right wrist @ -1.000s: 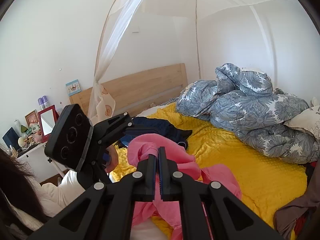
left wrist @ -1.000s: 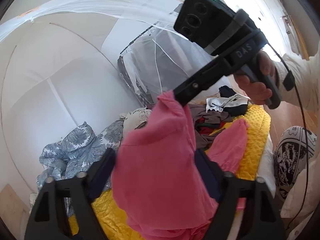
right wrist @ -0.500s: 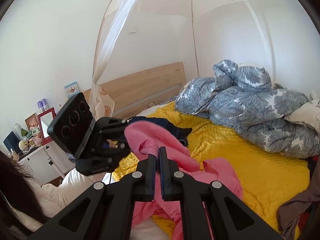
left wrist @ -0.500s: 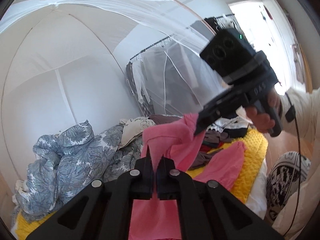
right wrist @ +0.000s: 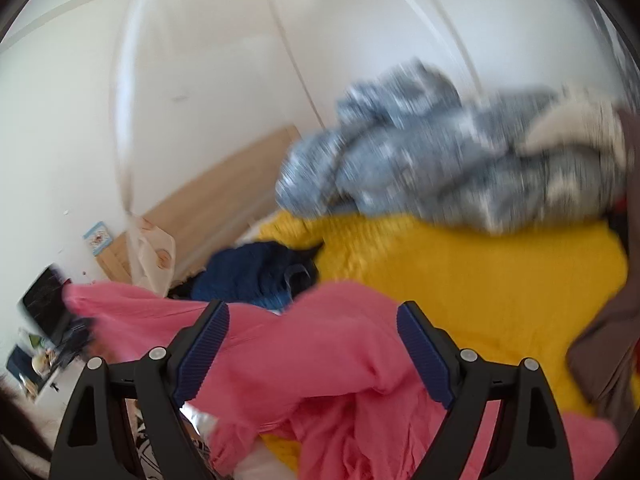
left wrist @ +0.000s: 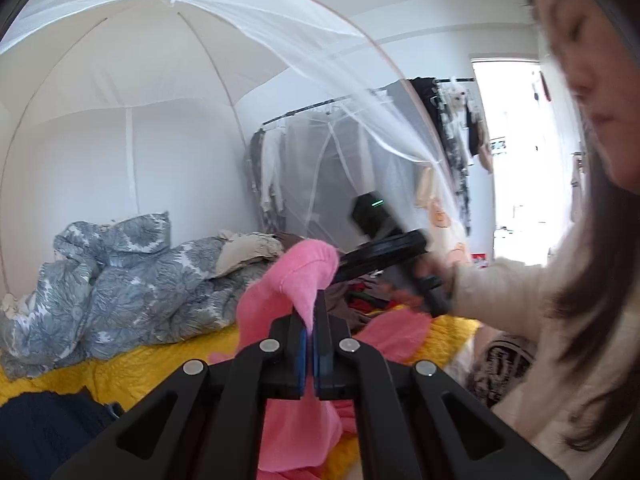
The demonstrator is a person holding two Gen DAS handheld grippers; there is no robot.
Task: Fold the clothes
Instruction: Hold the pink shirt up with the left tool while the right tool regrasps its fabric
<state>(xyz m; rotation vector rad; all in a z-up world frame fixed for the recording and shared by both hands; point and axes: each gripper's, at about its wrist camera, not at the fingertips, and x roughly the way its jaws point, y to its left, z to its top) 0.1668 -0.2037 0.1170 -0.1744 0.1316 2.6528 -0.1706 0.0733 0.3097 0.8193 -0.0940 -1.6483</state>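
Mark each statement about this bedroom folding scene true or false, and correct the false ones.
1. The left gripper is shut on the pink garment. True.
2. The right gripper has its jaws clamped on the pink garment. False: its jaws are opening, with the cloth loose between them.
3. The bed cover is yellow. True.
4. The grey floral duvet is neatly folded. False: it lies bunched up.
5. A dark blue garment lies on the bed. True.
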